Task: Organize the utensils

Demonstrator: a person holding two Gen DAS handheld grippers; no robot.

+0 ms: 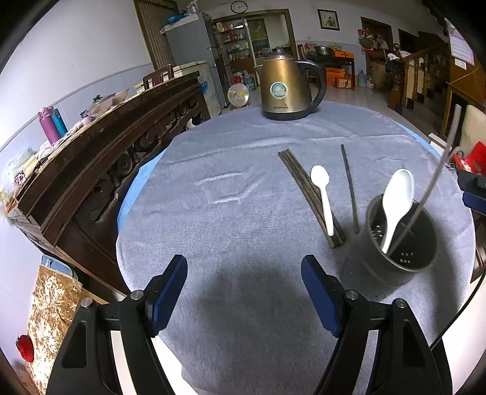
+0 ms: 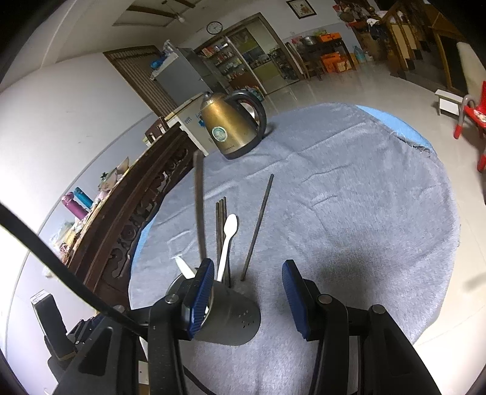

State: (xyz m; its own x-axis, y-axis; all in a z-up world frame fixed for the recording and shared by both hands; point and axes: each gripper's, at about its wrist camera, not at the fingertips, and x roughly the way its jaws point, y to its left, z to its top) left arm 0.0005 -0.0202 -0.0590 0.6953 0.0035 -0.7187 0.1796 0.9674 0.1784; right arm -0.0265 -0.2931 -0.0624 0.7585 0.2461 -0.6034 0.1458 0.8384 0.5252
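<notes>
Both claws empty: left claw (image 1: 244,272) wide, right claw (image 2: 247,276) narrower. Risk: right finger clips holder (image 2: 231,316), tipping it.

Lived-in home, dining area. Round bench (image 1: 231,170) under grey cloth; kettle (image 1: 285,88), fridge (image 1: 189,42), wall clock (image 1: 239,6), glass-door pantry shelves (image 1: 243,39), carved wooden sideboard (image 1: 100,145), staircase railing (image 1: 416,70).

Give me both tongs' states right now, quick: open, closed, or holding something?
Left tongs: open, nothing between the pads, above bare cloth.
Right tongs: open, empty; its left pad sits in front of the utensil holder, with no grip on it.
</notes>
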